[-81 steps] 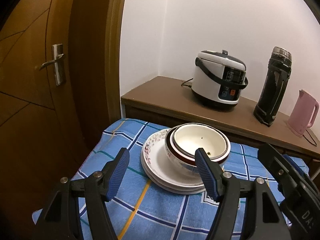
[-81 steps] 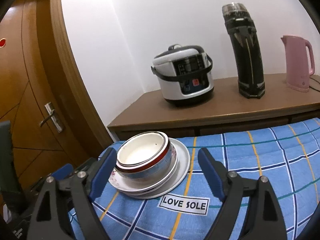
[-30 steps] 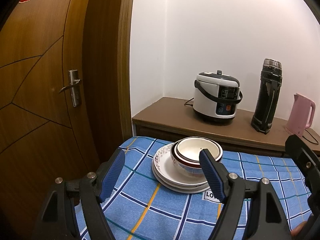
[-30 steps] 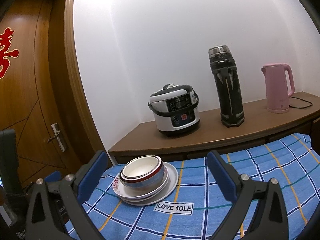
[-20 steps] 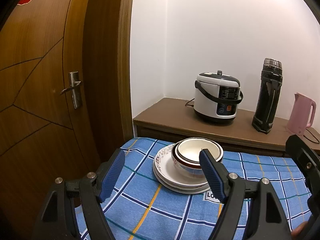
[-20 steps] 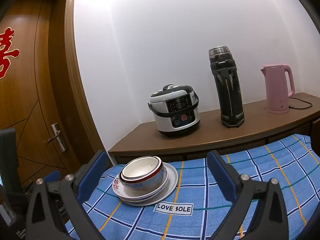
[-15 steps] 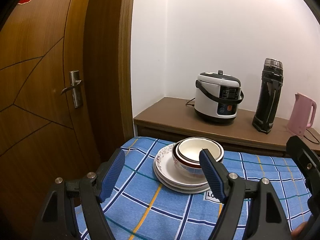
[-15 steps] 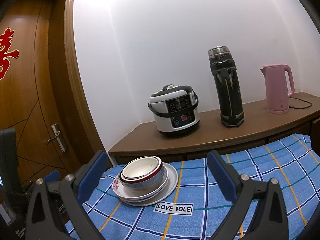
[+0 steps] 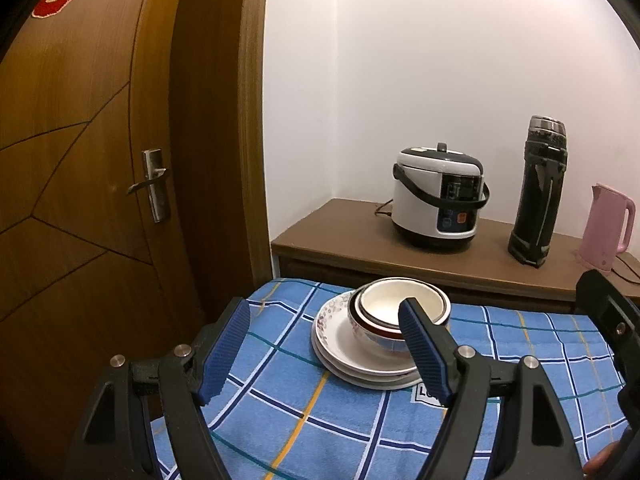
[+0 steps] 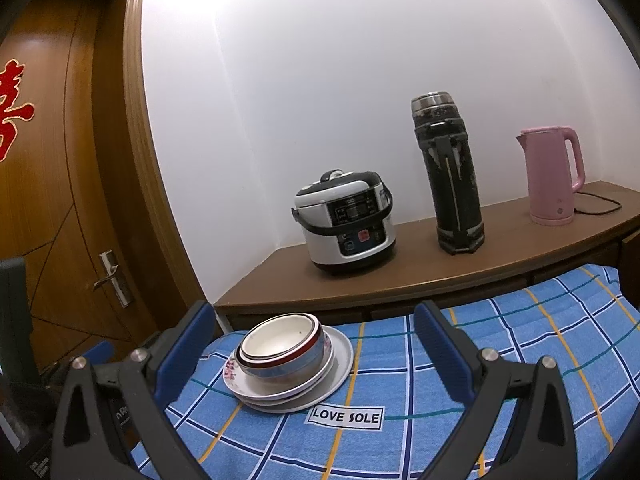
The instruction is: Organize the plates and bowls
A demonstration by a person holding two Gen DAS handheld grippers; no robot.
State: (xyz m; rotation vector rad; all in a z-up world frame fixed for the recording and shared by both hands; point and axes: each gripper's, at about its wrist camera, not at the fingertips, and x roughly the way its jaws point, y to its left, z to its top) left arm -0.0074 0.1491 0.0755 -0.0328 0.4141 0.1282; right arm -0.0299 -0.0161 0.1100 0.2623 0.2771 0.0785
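Observation:
Nested bowls (image 9: 386, 312) (image 10: 280, 346), white inside with a dark red rim band, sit on a stack of white plates (image 9: 340, 350) (image 10: 338, 364) with a floral edge. The stack rests on a blue checked cloth (image 9: 280, 412) (image 10: 500, 384). My left gripper (image 9: 322, 324) is open, held back from the stack and above the cloth, nothing between its blue pads. My right gripper (image 10: 316, 326) is open too, well short of the dishes and empty. Part of the right gripper's black body (image 9: 612, 320) shows at the right edge of the left wrist view.
Behind the cloth runs a brown wooden counter (image 9: 340, 232) (image 10: 400, 280) with a rice cooker (image 9: 438, 198) (image 10: 346, 224), a tall black thermos (image 9: 540, 190) (image 10: 450, 176) and a pink kettle (image 9: 608, 228) (image 10: 554, 176). A wooden door with a metal handle (image 9: 154, 184) (image 10: 114, 278) stands left.
Since 2.7 s ago both grippers have drawn back and up from the stack, which now looks smaller. Over the last second hardly anything has moved.

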